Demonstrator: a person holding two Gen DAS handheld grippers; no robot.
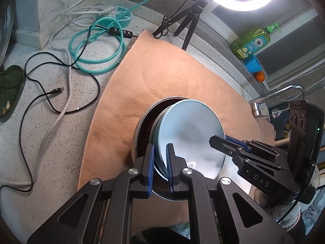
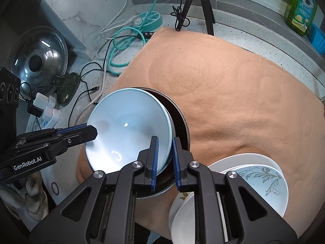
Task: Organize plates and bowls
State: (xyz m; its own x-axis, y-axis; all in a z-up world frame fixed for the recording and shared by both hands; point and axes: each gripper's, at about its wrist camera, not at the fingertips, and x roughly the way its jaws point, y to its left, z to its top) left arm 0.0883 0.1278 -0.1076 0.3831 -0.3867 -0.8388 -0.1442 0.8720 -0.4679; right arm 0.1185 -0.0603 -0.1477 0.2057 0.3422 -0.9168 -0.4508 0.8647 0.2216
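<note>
Metal bowl point(image 2: 183, 122): on the tan cloth point(image 2: 233, 93), dark inside, light blue bowl point(image 2: 126, 130) tilted in it.
Blue bowl: glossy, empty.
Left gripper point(image 1: 160, 158): clamped on blue bowl's rim.
Right gripper point(image 2: 165, 156): pinching its opposite rim.
Plates point(image 2: 254, 181): stacked beside.

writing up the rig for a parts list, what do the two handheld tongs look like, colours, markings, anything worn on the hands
Both are matte black plastic with slotted triangular linkage arms, round silver pivot bolts and ribbed blue pads on the fingers. The left tongs read "GenRobot.AI" in white; the right tongs show "DAS". Each body carries a black block with three round ports. Light knit gloves cover the hands.
</note>
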